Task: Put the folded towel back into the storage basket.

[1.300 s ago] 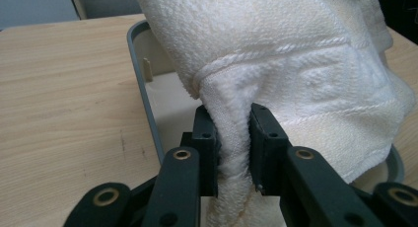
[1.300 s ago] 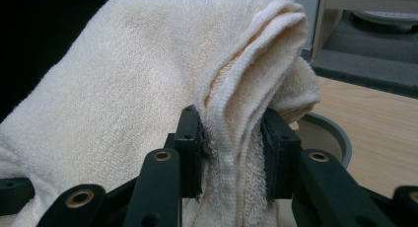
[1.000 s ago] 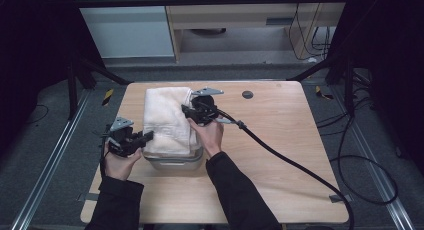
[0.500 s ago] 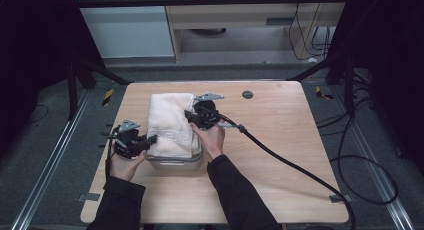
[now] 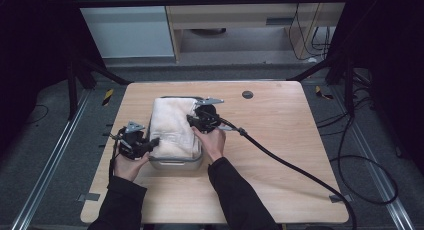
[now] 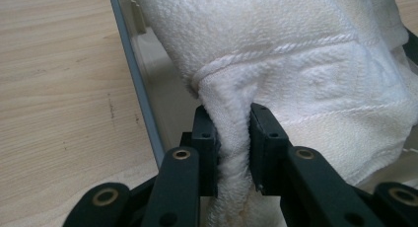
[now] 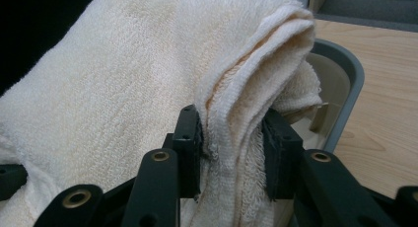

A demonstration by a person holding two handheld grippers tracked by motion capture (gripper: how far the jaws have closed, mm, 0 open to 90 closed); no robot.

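A: Towel (image 5: 172, 127) draped over the grey bin (image 5: 176, 163) on the table (image 5: 280, 140), long axis running near-to-far.
B: Grips?
A: Left gripper (image 6: 231, 138) pinching a fold at the near-left edge; right gripper (image 7: 231, 138) clamped on stacked layers at the far-right edge.
B: Nearer hand?
A: Neither, both already on cloth at opposite corners. Probably lift or lower as a pair.

A cream towel (image 5: 172, 125) lies folded and bunched over a grey metal tub (image 5: 175, 163) on the wooden table; its thick terry folds spill over the tub's rim (image 7: 345, 84); a ribbed band crosses it.
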